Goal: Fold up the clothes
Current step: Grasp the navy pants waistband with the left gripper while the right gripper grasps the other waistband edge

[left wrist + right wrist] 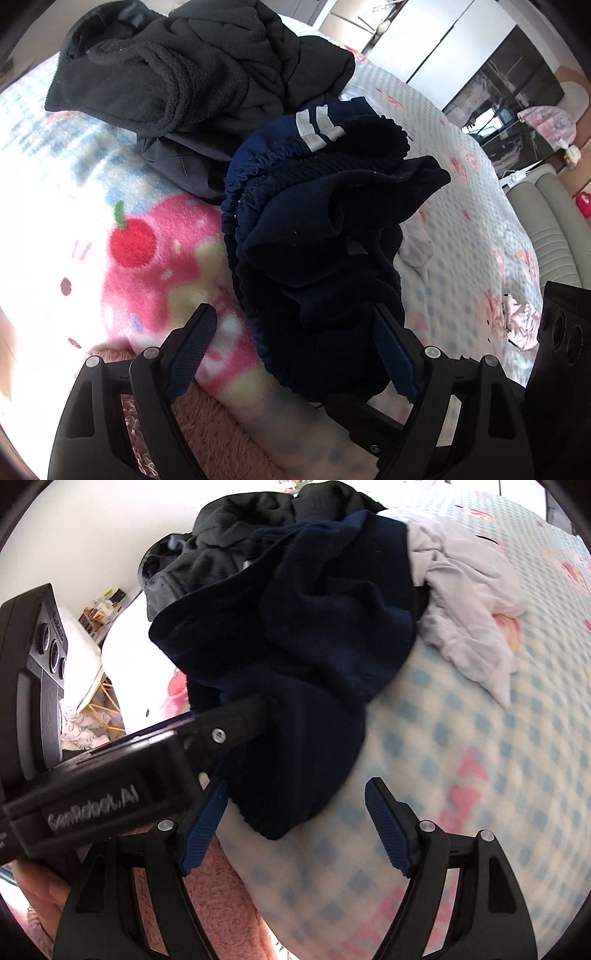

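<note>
A crumpled navy garment (325,236) with white stripes near its elastic waist lies on the bed. Its lower folds hang between the fingers of my left gripper (295,347), which is open, and the cloth rests against the right pad (391,350). In the right wrist view, the left gripper (229,723) pokes into the navy garment (295,635) from the left. My right gripper (295,830) is open just below the garment's lowest fold, with only blanket between its fingers. A black fleece pile (177,74) lies behind the navy garment.
A white garment (465,602) lies crumpled to the right of the navy one. The bed has a blue checked blanket (461,775) with pink prints and a red apple (131,242). A pink fuzzy sleeve (221,904) shows below. A grey sofa (546,229) and dark cabinets stand past the bed.
</note>
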{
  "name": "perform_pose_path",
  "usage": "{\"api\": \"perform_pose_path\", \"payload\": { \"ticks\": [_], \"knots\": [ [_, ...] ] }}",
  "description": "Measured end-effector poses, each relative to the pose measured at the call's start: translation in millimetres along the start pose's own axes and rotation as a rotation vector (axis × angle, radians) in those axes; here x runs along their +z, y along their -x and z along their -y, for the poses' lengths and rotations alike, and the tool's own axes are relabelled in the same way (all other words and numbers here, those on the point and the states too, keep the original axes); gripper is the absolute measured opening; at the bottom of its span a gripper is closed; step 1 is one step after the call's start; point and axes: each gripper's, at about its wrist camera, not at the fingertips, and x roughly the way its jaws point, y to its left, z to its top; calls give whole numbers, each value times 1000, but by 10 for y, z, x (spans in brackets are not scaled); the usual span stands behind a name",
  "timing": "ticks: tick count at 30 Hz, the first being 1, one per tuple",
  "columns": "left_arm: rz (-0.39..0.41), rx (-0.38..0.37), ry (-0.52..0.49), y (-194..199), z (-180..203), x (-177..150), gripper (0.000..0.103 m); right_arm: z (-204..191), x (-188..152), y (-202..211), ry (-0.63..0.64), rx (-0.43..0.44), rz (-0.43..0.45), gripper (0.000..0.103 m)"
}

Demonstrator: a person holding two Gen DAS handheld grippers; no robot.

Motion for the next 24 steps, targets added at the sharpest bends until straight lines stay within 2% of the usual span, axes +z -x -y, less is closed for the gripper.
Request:
{"api": "perform_pose_path", "payload": {
  "ticks": [1,2,4,5,6,7,9,10,12,15,20,24],
  "knots": [
    [-9,-15,-1,-31,12,10,72,-24,17,-44,9,-3,-5,78],
    [-31,-28,2,-78,24,28,57,-48,33,-87,18,-7,-10,78],
    [-58,1,12,-123,45,53,46,-57,50,-189,19,-10,-12,78],
    [-58,-7,7,-109,67,44,44,-52,50,-241,13,-20,-16,77],
    [-57,-15,2,-95,88,34,42,-36,31,-245,1,-13,-8,68],
    [-57,-34,9,-87,97,21,39,-25,3,-211,-8,10,9,54],
    [-58,-67,14,-81,132,0,39,-17,-43,-115,-16,43,42,37],
    [-54,-76,7,-75,167,-9,38,-20,-59,-53,-15,51,57,34],
    [-35,-102,-22,-42,297,-1,38,-36,-72,107,-8,61,93,32],
    [-4,-139,-94,30,595,60,29,-16,-72,356,-13,46,139,27],
    [-22,-185,-212,96,1207,4,24,71,-86,723,-45,3,200,26],
    [-75,-244,-305,33,1615,-116,21,304,-451,1161,-87,-56,231,25]
  ]
}}
